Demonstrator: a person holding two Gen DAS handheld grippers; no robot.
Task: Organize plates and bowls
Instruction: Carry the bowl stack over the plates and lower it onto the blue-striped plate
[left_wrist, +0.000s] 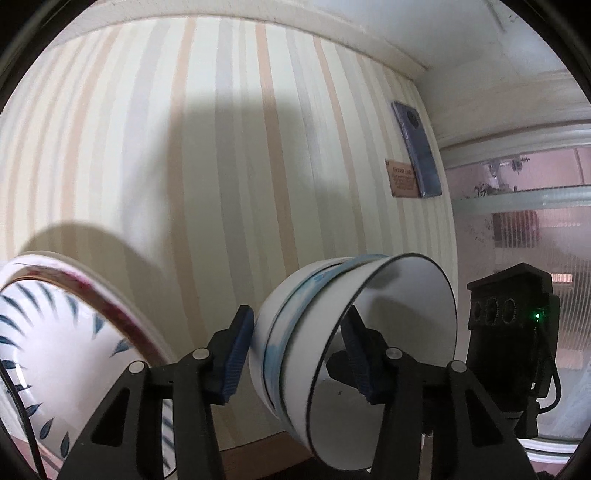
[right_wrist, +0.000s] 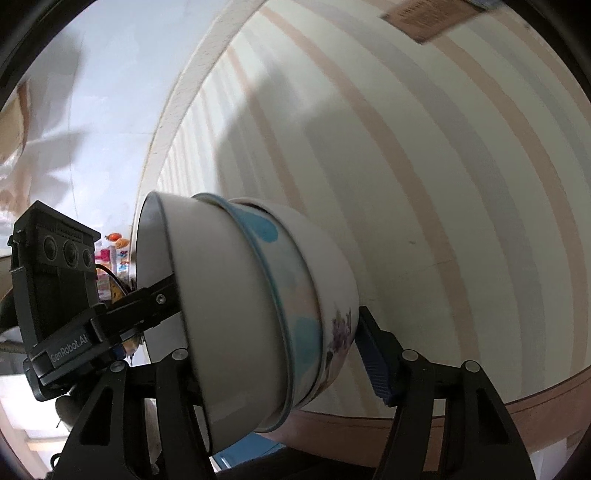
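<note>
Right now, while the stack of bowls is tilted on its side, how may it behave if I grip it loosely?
The stack of bowls looks glazed and smooth, so it may slip in the left gripper. Three nested bowls are probably heavy and breakable. Tilted so, the inner ones could slide out.

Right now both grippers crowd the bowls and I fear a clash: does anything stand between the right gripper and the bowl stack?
Nothing visible does. The bowl stack sits between the jaws of the right gripper. The left gripper grips the stack's wall from the open side, not in between.
</note>
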